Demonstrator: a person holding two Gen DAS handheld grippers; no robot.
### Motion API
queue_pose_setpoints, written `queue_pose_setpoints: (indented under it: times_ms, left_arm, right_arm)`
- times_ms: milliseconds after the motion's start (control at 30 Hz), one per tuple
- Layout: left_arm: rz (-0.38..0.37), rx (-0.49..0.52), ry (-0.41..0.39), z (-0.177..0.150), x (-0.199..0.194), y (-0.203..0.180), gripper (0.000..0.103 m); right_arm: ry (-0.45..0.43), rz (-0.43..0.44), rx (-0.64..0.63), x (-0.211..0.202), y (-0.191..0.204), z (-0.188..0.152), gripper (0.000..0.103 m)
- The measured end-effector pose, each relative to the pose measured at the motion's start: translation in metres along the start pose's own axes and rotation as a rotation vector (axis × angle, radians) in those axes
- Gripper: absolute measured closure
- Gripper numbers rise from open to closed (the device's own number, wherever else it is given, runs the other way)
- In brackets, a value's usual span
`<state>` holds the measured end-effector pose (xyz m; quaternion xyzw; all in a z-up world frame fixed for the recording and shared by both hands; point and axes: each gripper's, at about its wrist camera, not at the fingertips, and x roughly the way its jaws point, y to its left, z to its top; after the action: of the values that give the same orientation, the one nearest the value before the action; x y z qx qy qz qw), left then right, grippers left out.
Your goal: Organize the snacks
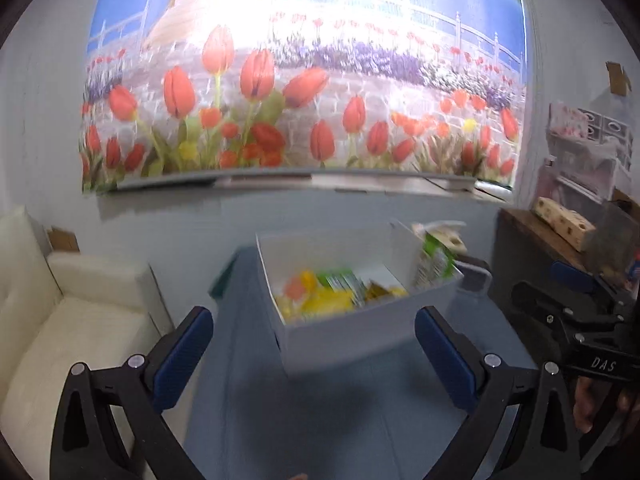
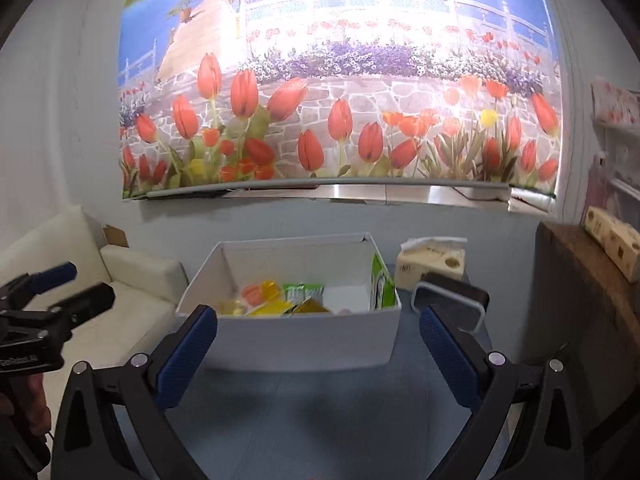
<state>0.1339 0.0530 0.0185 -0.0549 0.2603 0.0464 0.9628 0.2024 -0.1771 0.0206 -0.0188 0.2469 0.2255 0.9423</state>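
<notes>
Snack packets (image 2: 280, 298), yellow, orange and green, are lying in a heap on the floor of the white box (image 2: 296, 340), too blurred to read. Both grippers are hanging in front of that box with nothing between their blue pads. The right gripper (image 2: 318, 344) is standing with its jaws spread wide, the box's near wall showing in the gap. The left gripper (image 1: 314, 350) is likewise spread wide, its pads framing the near corner of the box, which is sitting turned at an angle in that view. One taller green-and-white packet (image 2: 382, 284) is leaning upright against the box's right inner wall. The box is resting on a blue tabletop (image 2: 320, 420). Just beside its right wall a dark rectangular container with a grey rim (image 2: 452, 300) is lying, and behind that a soft tissue pack (image 2: 434, 262) is standing near the wall. A white sofa (image 1: 60, 320) is sitting to the left of the table. Above everything, a tulip mural (image 2: 340, 80) is covering the wall.
</notes>
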Motion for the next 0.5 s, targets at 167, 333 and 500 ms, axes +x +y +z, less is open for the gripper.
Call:
queue_pose_setpoints:
  times_ms: [167, 333, 500]
  left_arm:
    - [-0.016, -0.017, 0.028, -0.022, -0.035, -0.007, 0.000]
    - [-0.051, 0.000, 0.033, -0.044, -0.071, -0.015, 0.000]
    - [-0.064, 0.004, 0.024, -0.057, -0.101, -0.022, 0.000]
  right_arm:
    - [-0.009, -0.012, 0.017, -0.049, 0.007, -0.027, 0.000]
    - [0.013, 0.001, 0.050, -0.087, 0.008, -0.049, 0.000]
    - [0.006, -0.002, 0.029, -0.113, 0.017, -0.059, 0.000]
